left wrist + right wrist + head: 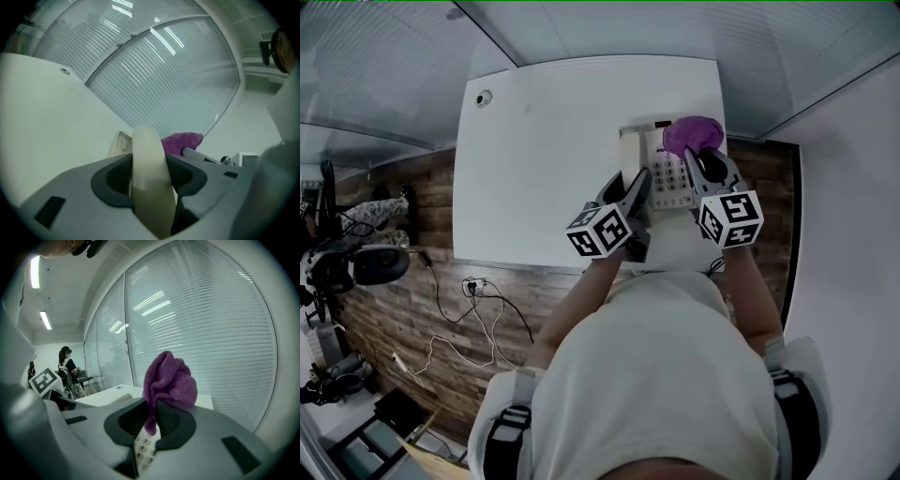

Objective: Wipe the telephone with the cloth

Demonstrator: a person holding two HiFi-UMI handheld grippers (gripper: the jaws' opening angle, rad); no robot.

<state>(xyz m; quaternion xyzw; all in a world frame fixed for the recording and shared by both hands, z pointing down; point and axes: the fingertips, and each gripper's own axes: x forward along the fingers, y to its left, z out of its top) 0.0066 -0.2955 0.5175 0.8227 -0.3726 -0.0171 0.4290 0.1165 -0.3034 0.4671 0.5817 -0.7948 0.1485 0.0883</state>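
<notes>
A cream telephone [670, 178] with a keypad stands at the far right of the white table [544, 159]. My left gripper [637, 187] is at the phone's left side, shut on the cream handset [149, 159]. The handset runs upright between the jaws, with both pads against it. The phone base [121, 140] shows behind it. My right gripper [699, 156] is above the phone's far end, shut on a bunched purple cloth [692, 134]. The cloth [168, 378] bulges out above the jaws. The keypad [146, 451] lies just below that gripper [151, 420].
Glass walls with blinds [211, 333] run close behind the table's far and right edges. A round cable grommet [484, 97] sits at the table's far left. Cables [473, 309] trail on the brick-patterned floor to the left. A person [65, 363] stands far off.
</notes>
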